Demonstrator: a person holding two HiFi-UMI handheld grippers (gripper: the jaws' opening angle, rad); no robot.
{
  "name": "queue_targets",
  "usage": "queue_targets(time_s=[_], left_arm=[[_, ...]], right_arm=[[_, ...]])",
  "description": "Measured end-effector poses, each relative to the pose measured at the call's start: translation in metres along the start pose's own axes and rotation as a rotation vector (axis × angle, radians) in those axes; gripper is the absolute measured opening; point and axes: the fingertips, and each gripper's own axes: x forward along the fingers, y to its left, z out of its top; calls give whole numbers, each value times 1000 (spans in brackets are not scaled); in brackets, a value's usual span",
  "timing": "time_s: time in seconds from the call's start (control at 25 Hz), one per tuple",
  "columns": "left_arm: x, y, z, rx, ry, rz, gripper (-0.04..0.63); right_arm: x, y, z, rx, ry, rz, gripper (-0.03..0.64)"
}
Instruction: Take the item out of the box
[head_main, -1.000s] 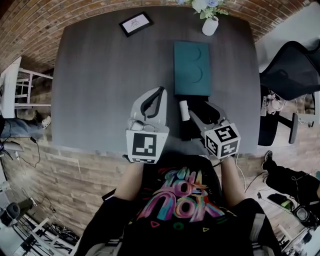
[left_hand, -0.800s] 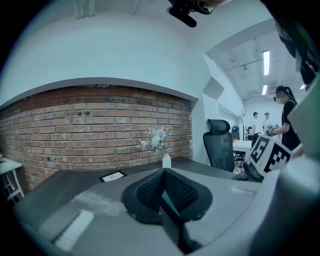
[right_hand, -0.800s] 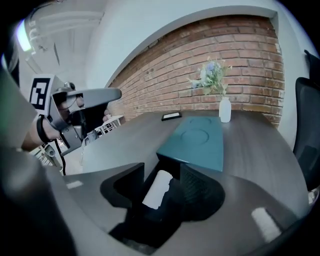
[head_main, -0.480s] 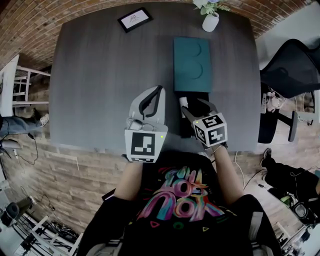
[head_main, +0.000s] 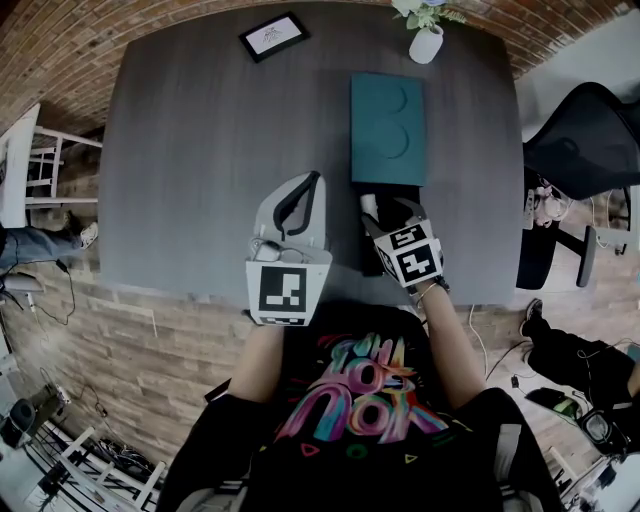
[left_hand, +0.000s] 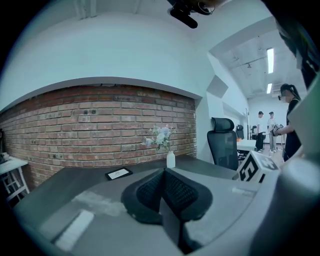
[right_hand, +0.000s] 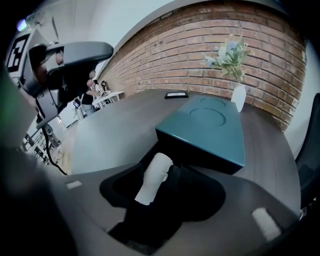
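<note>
1. Left gripper (head_main: 316, 182) (left_hand: 162, 172): my fingers are pressed together with nothing between them, held above the dark counter (head_main: 200, 150) just beside the right gripper.
2. Right gripper (head_main: 390, 212) (right_hand: 160, 175): my fingers are closed in on the white roll (head_main: 368, 205) (right_hand: 154, 177), which stands between them at the near end of the teal box (head_main: 388, 128) (right_hand: 210, 127), against its dark underside.
3. Teal box: flat on the counter, two round impressions in its top.
4. White vase (head_main: 427, 42) (right_hand: 239, 97) with flowers: far edge, beyond the box.
5. Framed card (head_main: 274, 35) (left_hand: 119, 173): far edge, well left of the vase.
</note>
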Motion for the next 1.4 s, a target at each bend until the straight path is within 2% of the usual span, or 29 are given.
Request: queue_targets(time_s=[0.16, 0.4, 0.6, 0.88, 1.0, 1.16, 1.28, 1.4], left_arm=[[-1, 2, -3, -42, 11, 20, 1], [2, 3, 0, -23, 2, 22, 2], [2, 2, 2, -18, -3, 25, 2], [2, 3, 3, -14, -8, 24, 2], [2, 1, 3, 11, -9, 17, 2], [1, 1, 3, -46, 0, 37, 2], [1, 2, 4, -11, -5, 31, 2], [0, 2, 3, -10, -5, 31, 2]], right_arm=[[5, -1, -5, -16, 40, -7, 216], [6, 0, -1, -74, 97, 9, 218], [1, -5, 0, -121, 113, -27, 216], [-7, -24, 5, -50, 76, -79, 193], [-5, -19, 4, -12, 81, -39, 193], [3, -5, 0, -6, 112, 6, 192], [4, -3, -1, 13, 123, 14, 184], [5, 0, -2, 44, 139, 42, 184]])
